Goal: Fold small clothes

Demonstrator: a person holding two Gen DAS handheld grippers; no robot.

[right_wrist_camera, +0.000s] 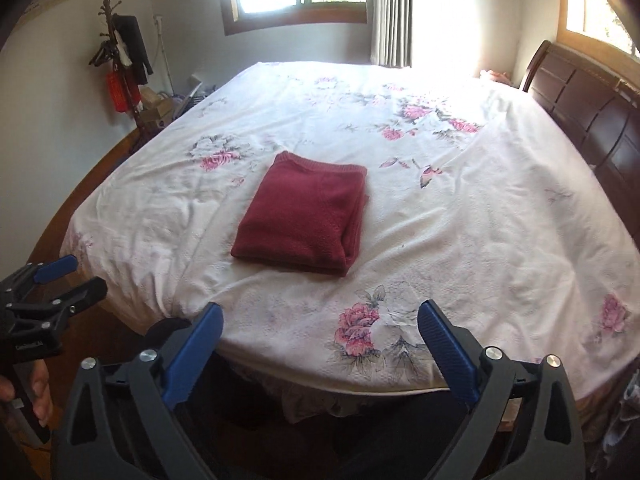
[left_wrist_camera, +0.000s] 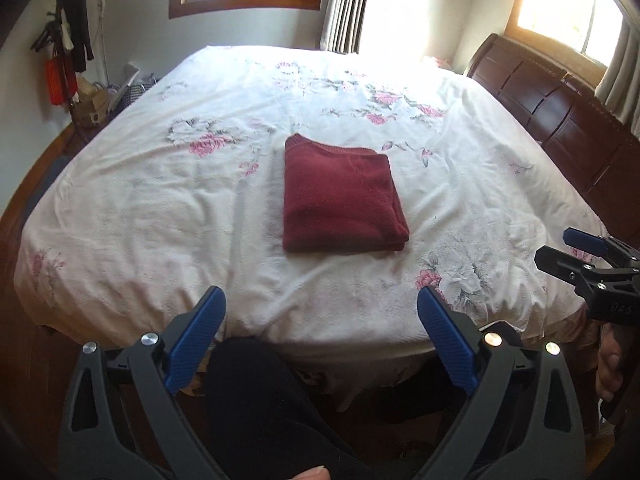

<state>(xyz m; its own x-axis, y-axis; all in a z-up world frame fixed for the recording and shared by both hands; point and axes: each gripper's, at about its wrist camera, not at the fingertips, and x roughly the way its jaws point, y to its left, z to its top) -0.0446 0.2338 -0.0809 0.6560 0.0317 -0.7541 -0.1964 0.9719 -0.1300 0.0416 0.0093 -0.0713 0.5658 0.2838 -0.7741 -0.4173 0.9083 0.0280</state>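
A dark red knit sweater (left_wrist_camera: 342, 200) lies folded into a thick, neat rectangle near the middle of the bed (left_wrist_camera: 160, 220), its ribbed hem along the far edge and its soft stacked layers showing at the right side. Under it the white bedspread (right_wrist_camera: 500, 240) is lightly wrinkled, with a fine raised texture and printed pink roses with grey leaves. A dark wooden headboard (right_wrist_camera: 592, 120) with panelled sections stands at the right. Both tools hover over the near edge of the bed, well apart from the sweater. The left gripper (left_wrist_camera: 322, 300) points forward with its jaws spread wide and empty, blue ribbed pads on black plastic arms. The right gripper (right_wrist_camera: 320, 312) is level beside it, its jaws likewise released and holding nothing. A hand (right_wrist_camera: 38, 392) wraps the left handle.
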